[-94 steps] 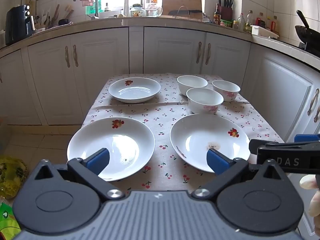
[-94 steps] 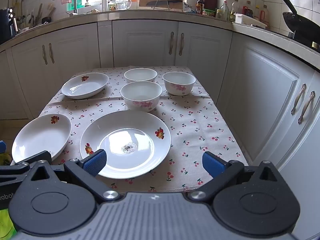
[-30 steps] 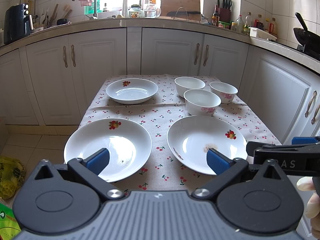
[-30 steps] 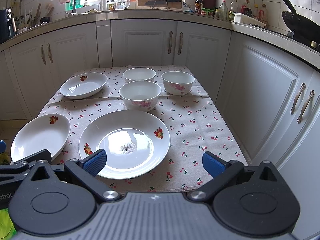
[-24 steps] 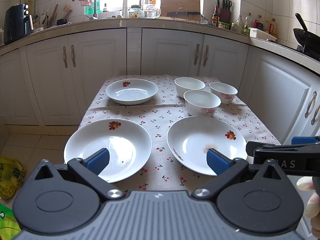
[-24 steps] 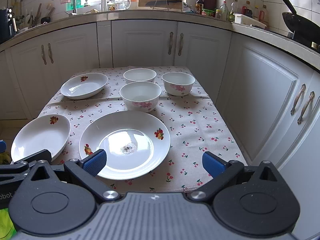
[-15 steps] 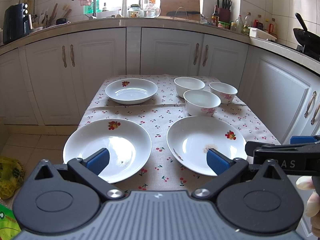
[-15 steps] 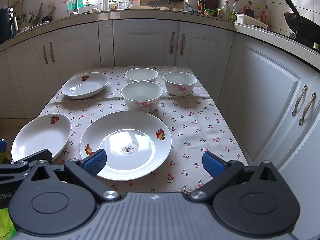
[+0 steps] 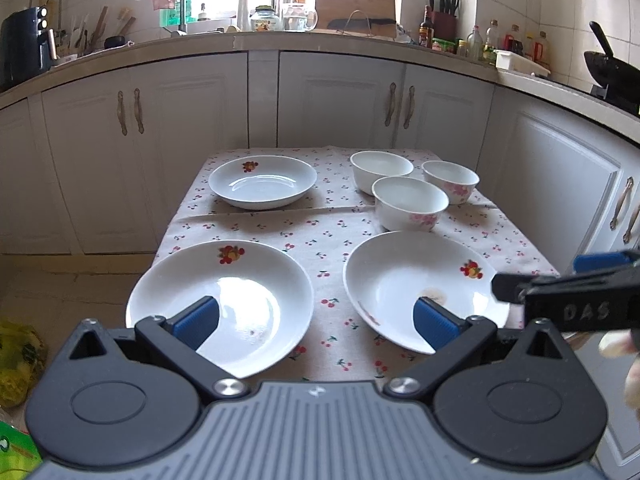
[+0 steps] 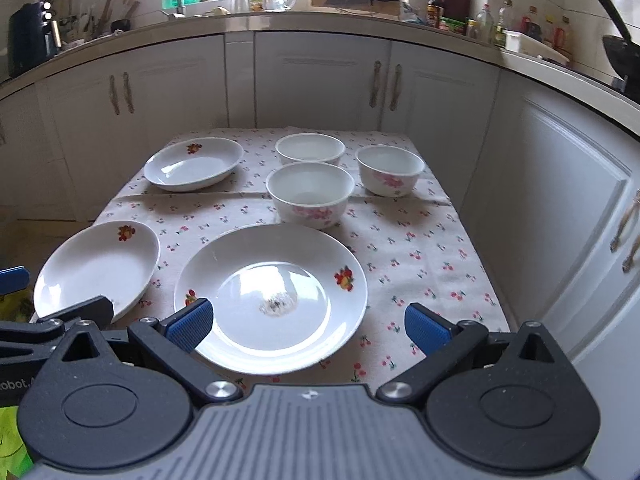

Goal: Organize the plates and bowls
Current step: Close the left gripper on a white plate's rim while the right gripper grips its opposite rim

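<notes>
Since neither left gripper (image 9: 316, 316) nor right gripper (image 10: 306, 320) held anything, both gaping wide, nothing stacked: 3 plates (image 10: 272, 296) and 3 bowls (image 10: 310, 192), bowls at 12 o'clock, lay separate.

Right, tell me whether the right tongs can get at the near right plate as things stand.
Probably yes. The right tongs hang open just before the near right plate, whose near rim lies bare between them. Nothing is stacked on it; the closest bowl sits behind its far rim.
</notes>
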{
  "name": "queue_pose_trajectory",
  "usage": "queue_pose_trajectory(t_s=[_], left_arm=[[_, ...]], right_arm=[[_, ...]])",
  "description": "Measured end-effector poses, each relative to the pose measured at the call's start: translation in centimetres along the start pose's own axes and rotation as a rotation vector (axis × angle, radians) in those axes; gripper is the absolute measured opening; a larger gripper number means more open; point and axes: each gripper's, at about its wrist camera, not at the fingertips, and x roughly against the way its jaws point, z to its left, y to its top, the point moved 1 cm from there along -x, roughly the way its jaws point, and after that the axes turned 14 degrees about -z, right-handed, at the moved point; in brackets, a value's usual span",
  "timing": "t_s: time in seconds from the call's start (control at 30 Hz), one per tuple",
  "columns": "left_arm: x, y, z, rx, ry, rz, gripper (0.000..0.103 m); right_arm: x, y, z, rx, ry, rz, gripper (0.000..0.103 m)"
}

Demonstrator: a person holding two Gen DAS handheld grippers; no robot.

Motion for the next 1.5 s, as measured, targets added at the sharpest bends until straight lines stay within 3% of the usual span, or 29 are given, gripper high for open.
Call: queue_pose_trajectory(t_s=[0.2,0.3,0.43,0.53,0.63,0.9,1.07,1.5], left_arm=[[-0.7,-0.7,2.5,-0.014,0.017,-0.006,0.102],[-0.9,-1.3,4.0,-0.02,0.013,-0.009,0.102],[-1.1,-2.3,6.4,-0.024,-0.025,-0.011,0.102],[-1.4,-3.2,7.6,-0.056,-0.032,-0.012,0.102],[-1.7,-4.0,8.9,-0.049,-0.09,0.009,0.102],[-2.8,-5.9,11.3,-0.076,-0.137,0.105,0.102],[-3.8,-6.8,12.0,-0.109,-0.151,0.124,0.102],[-6.3,-7.4,13.9,-0.112,-0.214,0.162,0.102]], right_arm=[[-1.4,0.6,0.0,0.021,0.079,-0.03,0.103],[-2.9,0.3,-0.2,-0.008,0.134,0.007,0.103],[-4.8,0.2,-0.3,-0.077,0.194,0.048,0.103],[-5.8,0.5,-0.2,-0.128,0.242,0.034,0.103],[-6.5,1.0,0.4,-0.155,0.308,0.015,0.103],[-7.9,2.0,3.7,-0.017,0.314,0.002,0.103],[-8.7,1.6,6.0,0.057,0.346,0.03,0.103],[-12.3,2.3,9.7,0.084,0.439,0.103,0.103]])
